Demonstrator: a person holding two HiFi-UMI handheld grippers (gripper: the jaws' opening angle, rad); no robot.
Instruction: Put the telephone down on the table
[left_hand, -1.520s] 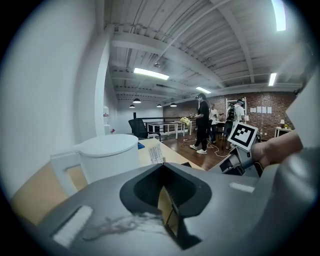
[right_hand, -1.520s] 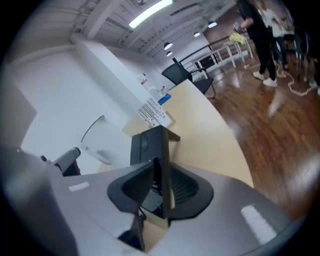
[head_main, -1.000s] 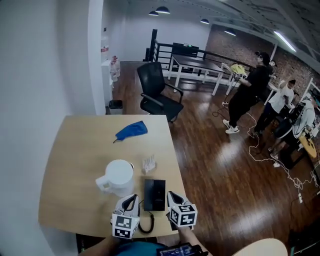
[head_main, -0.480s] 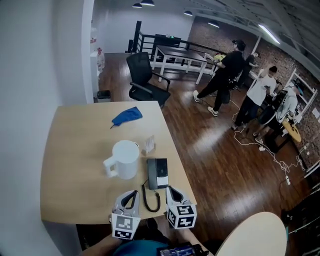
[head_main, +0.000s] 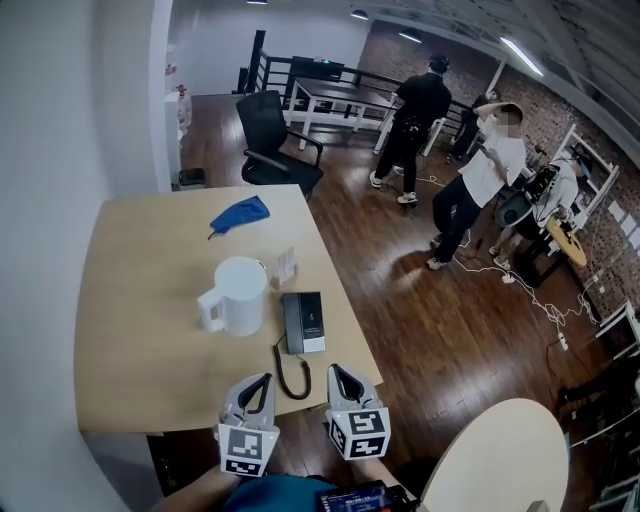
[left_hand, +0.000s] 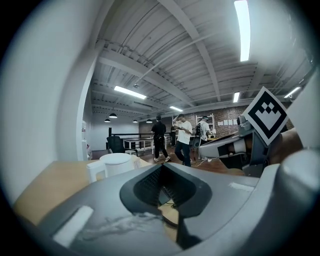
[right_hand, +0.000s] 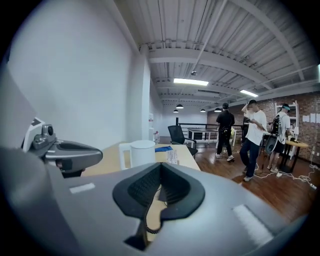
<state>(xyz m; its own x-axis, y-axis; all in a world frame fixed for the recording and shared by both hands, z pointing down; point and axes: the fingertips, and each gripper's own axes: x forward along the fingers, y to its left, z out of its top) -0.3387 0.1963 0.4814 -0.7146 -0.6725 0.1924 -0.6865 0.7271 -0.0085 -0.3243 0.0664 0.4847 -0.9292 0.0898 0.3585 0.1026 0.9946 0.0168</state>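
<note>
The black telephone (head_main: 303, 322) lies flat on the wooden table (head_main: 140, 350), to the right of the white jug (head_main: 236, 296). Its coiled cord (head_main: 290, 376) loops toward the table's near edge and shows through the jaws in the right gripper view (right_hand: 148, 221). My left gripper (head_main: 262, 381) and right gripper (head_main: 335, 373) hang side by side at the near edge, both short of the telephone and touching nothing. Each is shut and empty, as the left gripper (left_hand: 162, 166) and right gripper (right_hand: 160, 165) show in their own views.
A blue cloth (head_main: 240, 213) lies at the table's far side and a small clear stand (head_main: 287, 264) sits behind the telephone. A black office chair (head_main: 270, 140) stands beyond the table. Several people (head_main: 480, 180) stand on the wooden floor at the right. A round pale table (head_main: 500, 460) is at the bottom right.
Both grippers have drawn back from beside the telephone to the table's near edge. The telephone stays flat on the table. The people in the background have walked.
</note>
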